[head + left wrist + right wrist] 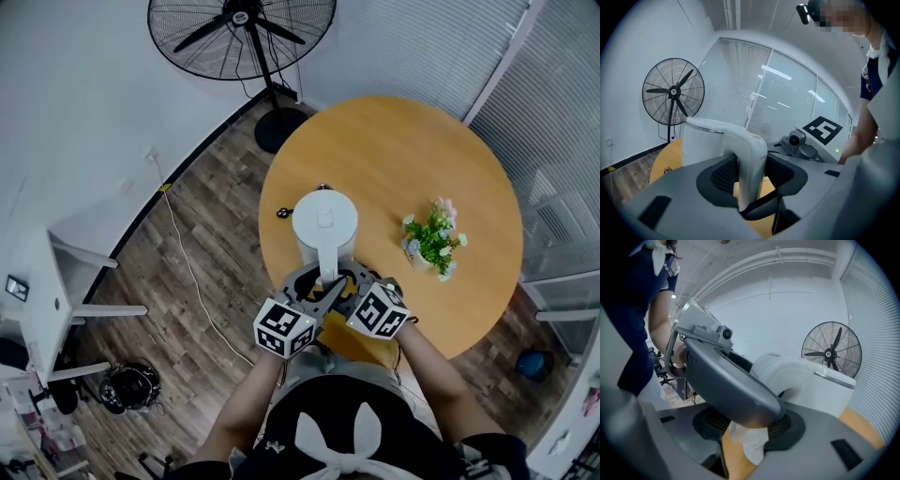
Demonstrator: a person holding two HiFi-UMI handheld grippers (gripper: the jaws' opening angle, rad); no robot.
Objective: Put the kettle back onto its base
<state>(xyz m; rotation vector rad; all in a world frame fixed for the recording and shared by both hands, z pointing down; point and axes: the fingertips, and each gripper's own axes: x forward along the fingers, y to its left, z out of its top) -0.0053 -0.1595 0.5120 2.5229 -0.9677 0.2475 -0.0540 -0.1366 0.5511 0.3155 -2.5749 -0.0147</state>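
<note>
The white kettle (323, 225) stands near the front edge of the round wooden table (394, 150); no separate base shows under it. Its handle (751, 159) points toward me. My left gripper (314, 281) has its pads pressed on both sides of the handle, seen close in the left gripper view (752, 176). My right gripper (349, 279) comes in from the right, and its jaws straddle the handle's lower end (750, 441) with table showing beside it. The left gripper's jaw (736, 385) crosses in front of the right gripper (750, 425).
A small pot of flowers (433, 242) stands to the right of the kettle. A small dark object (281, 213) lies at the table's left edge. A floor fan (242, 37) stands beyond the table, and a white cable (187, 253) runs over the wooden floor.
</note>
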